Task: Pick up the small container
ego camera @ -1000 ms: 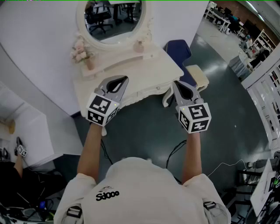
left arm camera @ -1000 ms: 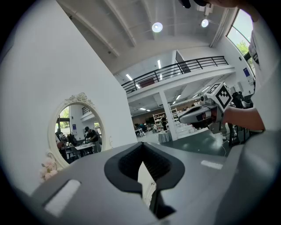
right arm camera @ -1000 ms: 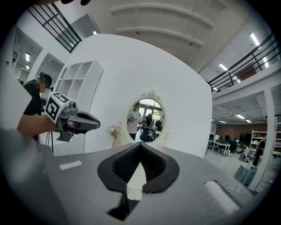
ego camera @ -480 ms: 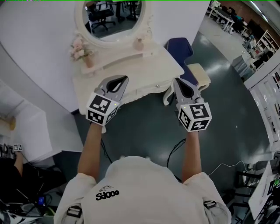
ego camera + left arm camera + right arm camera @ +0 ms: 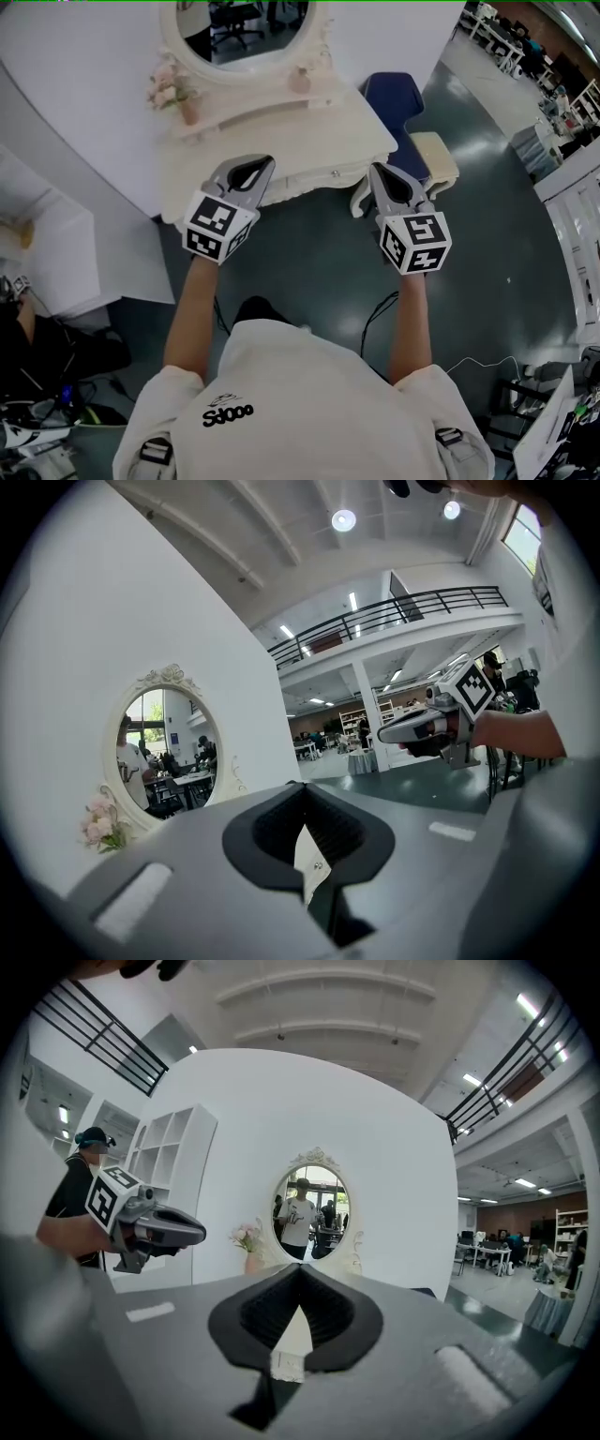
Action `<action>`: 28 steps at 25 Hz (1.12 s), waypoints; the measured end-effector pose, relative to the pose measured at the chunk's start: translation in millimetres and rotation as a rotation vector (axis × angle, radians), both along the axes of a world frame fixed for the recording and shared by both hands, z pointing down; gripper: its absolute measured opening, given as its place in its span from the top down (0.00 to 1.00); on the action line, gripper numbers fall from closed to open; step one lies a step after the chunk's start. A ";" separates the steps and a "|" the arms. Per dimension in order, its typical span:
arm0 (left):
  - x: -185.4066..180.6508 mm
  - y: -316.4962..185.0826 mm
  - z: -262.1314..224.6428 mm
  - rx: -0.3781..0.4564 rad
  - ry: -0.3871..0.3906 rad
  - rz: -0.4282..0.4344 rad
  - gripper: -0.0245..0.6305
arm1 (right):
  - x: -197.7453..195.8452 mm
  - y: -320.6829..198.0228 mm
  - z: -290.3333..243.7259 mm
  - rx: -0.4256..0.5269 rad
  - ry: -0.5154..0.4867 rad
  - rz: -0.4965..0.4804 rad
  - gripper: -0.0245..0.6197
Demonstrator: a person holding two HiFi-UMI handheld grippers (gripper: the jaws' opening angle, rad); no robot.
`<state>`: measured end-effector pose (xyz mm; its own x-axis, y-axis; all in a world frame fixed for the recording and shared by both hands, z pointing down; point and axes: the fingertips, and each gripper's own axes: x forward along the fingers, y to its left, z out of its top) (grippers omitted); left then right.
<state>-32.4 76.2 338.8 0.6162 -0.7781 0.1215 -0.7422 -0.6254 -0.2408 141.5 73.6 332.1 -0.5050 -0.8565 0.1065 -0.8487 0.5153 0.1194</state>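
The small container (image 5: 300, 80) is a pale pink jar on the raised shelf of the cream dressing table (image 5: 347, 131), just right of the oval mirror (image 5: 246, 33). My left gripper (image 5: 264, 161) hovers over the table's front edge, left of centre, shut and empty. My right gripper (image 5: 374, 169) hangs by the table's front right corner, also shut with nothing in it. Both stay well short of the jar. In the left gripper view the jaws (image 5: 298, 786) meet at their tips; in the right gripper view the jaws (image 5: 300, 1267) do the same.
A vase of pink flowers (image 5: 176, 94) stands on the shelf left of the mirror. A blue chair (image 5: 394, 98) and a cream stool (image 5: 436, 159) sit right of the table. A white cabinet (image 5: 47, 253) stands at the left. Cables (image 5: 375, 319) trail on the floor.
The table has slid a little lower and to the right in the head view, with both grippers reaching slightly farther over its front edge. The jaws have stayed shut.
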 end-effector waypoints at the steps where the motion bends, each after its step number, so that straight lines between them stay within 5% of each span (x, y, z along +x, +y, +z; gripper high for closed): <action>1: 0.7 -1.9 2.1 -0.005 0.000 -0.004 0.93 | 1.8 -4.2 3.0 -0.001 -0.002 0.010 0.96; 12: 5.2 -55.0 14.8 -0.033 0.016 -0.011 0.93 | 6.7 -53.0 9.2 0.012 -0.048 0.012 0.96; 28: -33.7 -262.9 8.0 -0.038 0.042 0.043 0.96 | -42.1 -241.5 10.2 -0.044 0.003 0.073 0.97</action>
<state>-66.0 -186.7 346.8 0.6544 -0.7460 0.1234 -0.7233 -0.6652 -0.1853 99.4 -167.9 342.3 -0.4411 -0.8855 0.1461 -0.8838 0.4569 0.1007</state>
